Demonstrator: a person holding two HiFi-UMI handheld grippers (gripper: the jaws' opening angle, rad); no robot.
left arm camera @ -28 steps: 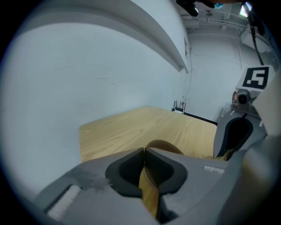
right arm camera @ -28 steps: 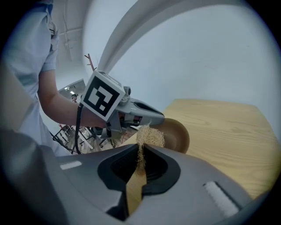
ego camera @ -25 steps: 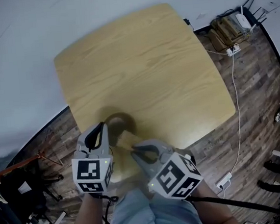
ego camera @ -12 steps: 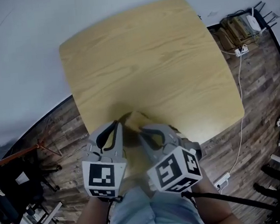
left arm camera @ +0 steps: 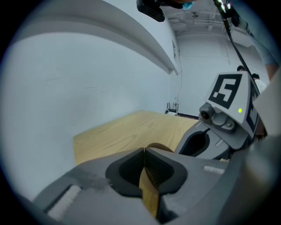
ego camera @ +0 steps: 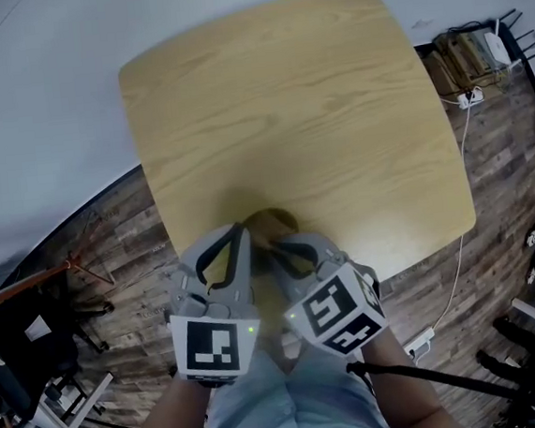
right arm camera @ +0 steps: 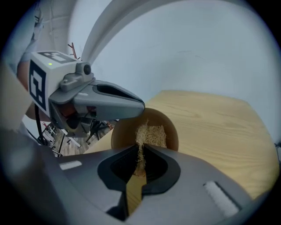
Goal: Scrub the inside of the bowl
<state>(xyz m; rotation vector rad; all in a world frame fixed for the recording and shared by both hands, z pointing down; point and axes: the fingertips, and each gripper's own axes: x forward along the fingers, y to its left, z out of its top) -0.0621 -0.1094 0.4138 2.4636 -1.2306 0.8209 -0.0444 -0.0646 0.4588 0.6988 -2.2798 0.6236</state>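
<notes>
A small wooden bowl [ego camera: 276, 221] is at the table's near edge, tilted up, and mostly hidden in the head view by both grippers. My left gripper [ego camera: 241, 232] is shut on the bowl's rim [left arm camera: 160, 147], with the wooden wall running down between its jaws [left arm camera: 144, 152]. My right gripper [right arm camera: 140, 151] is shut on a pale fibrous scrubber [right arm camera: 150, 134]. The scrubber lies pressed against the inside of the bowl [right arm camera: 120, 132]. In the right gripper view the left gripper [right arm camera: 137, 107] reaches the bowl's upper rim.
The light wooden table [ego camera: 295, 112] stretches away from the bowl with nothing else on it. A white wall lies beyond it. Dark plank floor [ego camera: 490, 177] with a cable and power strip [ego camera: 468, 98] is to the right. The person's legs [ego camera: 286, 404] are below the grippers.
The two grippers have drawn closer together around the bowl. The scrubber, seen beside the bowl a second ago, now sits inside it and is covered in the head view.
</notes>
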